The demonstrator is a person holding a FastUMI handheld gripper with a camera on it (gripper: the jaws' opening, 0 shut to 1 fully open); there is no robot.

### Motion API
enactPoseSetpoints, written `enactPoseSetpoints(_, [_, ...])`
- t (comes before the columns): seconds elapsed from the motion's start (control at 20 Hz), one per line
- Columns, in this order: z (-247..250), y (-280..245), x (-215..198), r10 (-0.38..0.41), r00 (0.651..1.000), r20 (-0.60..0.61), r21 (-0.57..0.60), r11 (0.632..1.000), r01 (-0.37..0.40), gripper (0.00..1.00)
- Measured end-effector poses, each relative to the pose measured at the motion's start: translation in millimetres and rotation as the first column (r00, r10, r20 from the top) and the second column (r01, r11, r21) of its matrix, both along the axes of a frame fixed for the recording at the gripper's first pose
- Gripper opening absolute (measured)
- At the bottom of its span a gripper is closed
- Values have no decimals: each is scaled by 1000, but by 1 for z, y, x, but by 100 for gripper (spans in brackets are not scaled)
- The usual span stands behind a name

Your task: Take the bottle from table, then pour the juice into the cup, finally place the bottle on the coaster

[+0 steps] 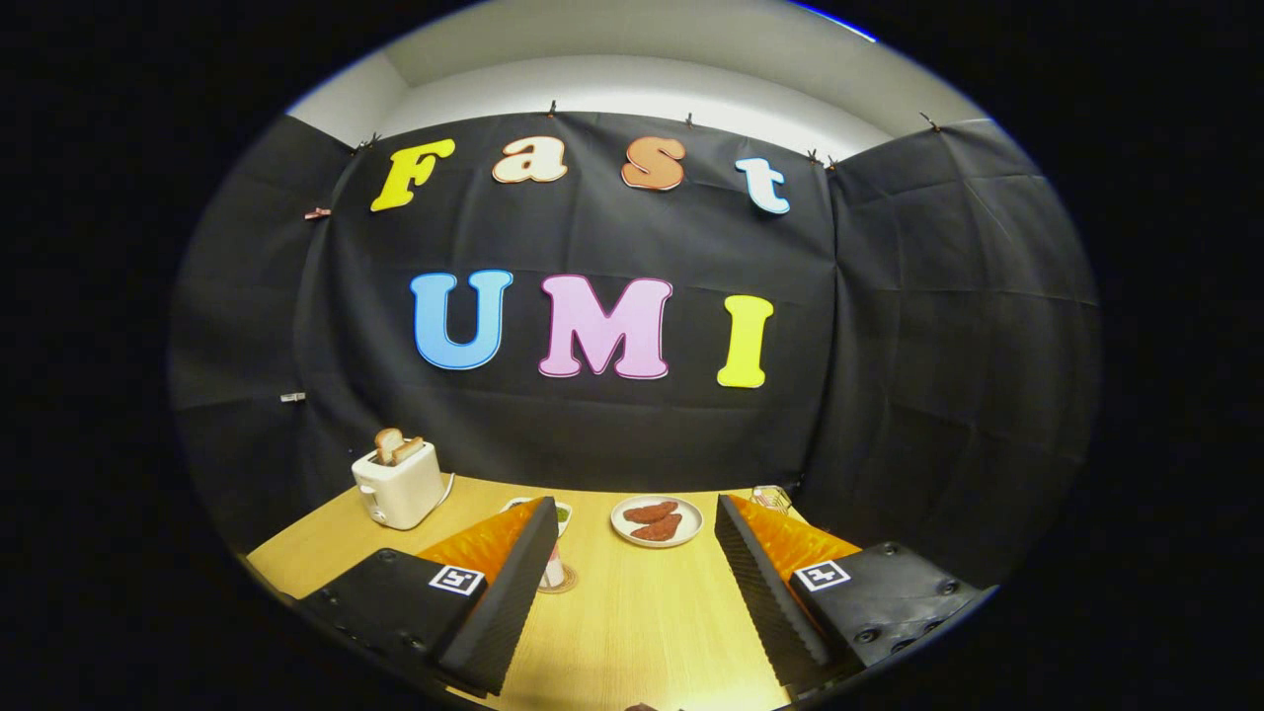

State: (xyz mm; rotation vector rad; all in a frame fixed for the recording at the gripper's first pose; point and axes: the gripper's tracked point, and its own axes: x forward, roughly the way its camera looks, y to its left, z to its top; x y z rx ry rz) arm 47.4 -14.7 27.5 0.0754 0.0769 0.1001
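The gripper [632,573] is held above a light wooden table [642,632] with its two fingers spread wide apart, and nothing lies between them but bare tabletop. Just beyond the gap between the fingertips, a little toward the right finger, sits a white plate [657,520] with two reddish-brown pieces of food on it. Tucked close behind the tip of the left finger, and mostly hidden by it, stands what looks like the bottle [554,567], pale with a reddish band, resting on a round coaster [561,585] whose edge peeks out beside the finger. Just behind that, a bit of green [563,513] shows above the left fingertip; what it belongs to cannot be told. Farther off, beyond the left finger, a white toaster [400,486] stands near the table's far corner with slices of toast sticking up from its slots. Past the right fingertip, at the table's back edge, a small clear glass cup [770,497] shows, partly hidden.
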Motion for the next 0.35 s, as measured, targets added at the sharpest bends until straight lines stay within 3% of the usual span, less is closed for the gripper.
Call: enactPoseSetpoints(0.35, [-3,2,13,-2,1000,-8,31,1000,2,98])
